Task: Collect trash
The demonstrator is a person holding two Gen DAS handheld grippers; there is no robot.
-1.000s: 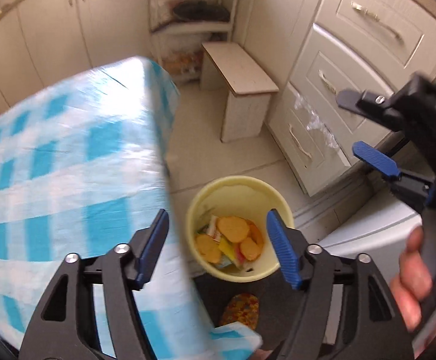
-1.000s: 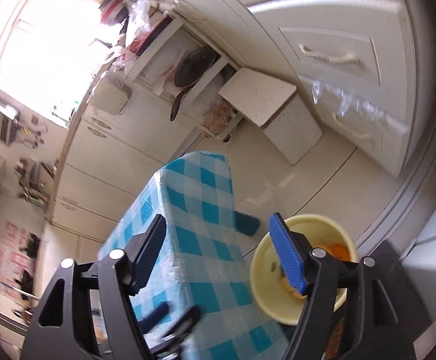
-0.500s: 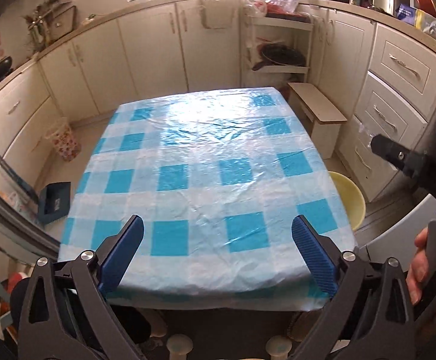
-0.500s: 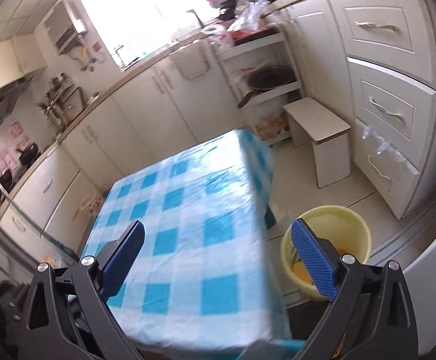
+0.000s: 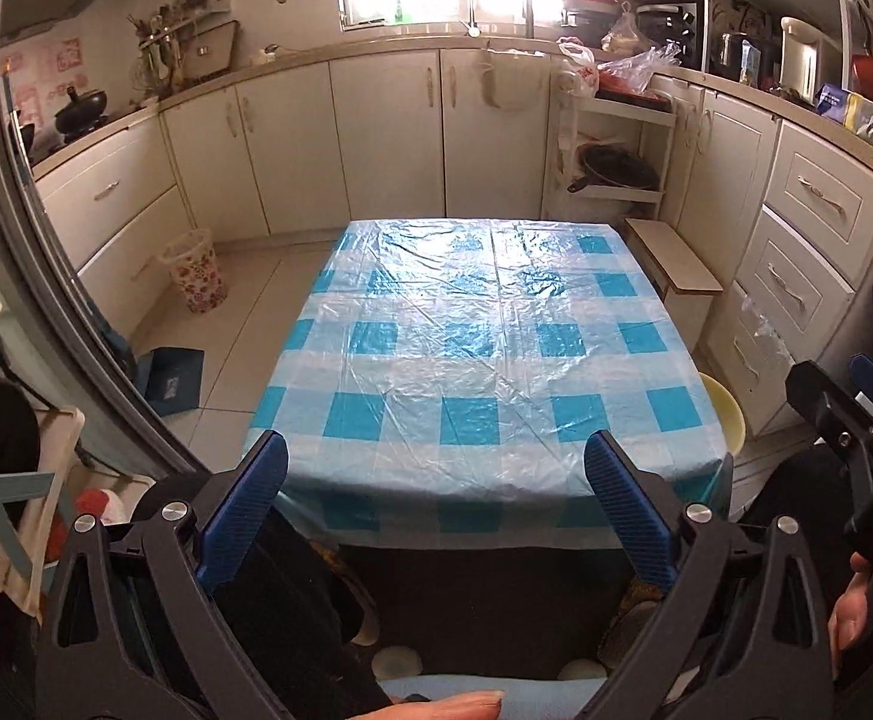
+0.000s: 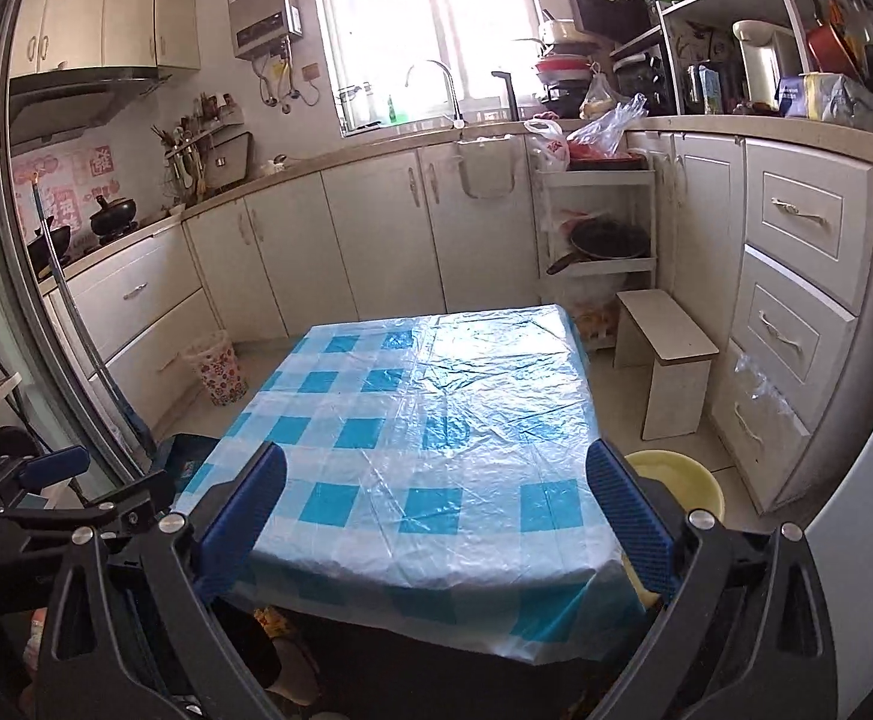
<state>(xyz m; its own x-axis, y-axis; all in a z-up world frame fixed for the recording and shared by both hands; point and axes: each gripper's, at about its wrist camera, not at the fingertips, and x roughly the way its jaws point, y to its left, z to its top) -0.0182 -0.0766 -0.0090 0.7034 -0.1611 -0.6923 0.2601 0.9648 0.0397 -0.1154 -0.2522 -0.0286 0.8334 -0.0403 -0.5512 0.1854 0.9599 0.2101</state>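
A yellow bin (image 5: 725,414) stands on the floor at the table's near right corner, half hidden by the cloth; in the right wrist view the yellow bin (image 6: 679,480) shows only its rim and inner wall. The table (image 5: 484,360) wears a blue-and-white checked plastic cloth, and I see no trash on it. My left gripper (image 5: 435,462) is open over the near edge with nothing between its fingers. My right gripper (image 6: 436,468) is open too and holds nothing. In the left wrist view it appears at the right edge as my right gripper (image 5: 850,414).
A low white stool (image 5: 673,267) stands right of the table, before the drawers (image 5: 796,276). A floral wastebasket (image 5: 193,270) and a blue dustpan (image 5: 172,381) are on the floor at left. A hand (image 5: 850,618) grips the right tool. Cabinets line the far wall.
Both cameras swung up and back from the yellow bin with its trash to face the whole table. Both grippers' jaws spread wider. The bin now sits at the table's right edge.
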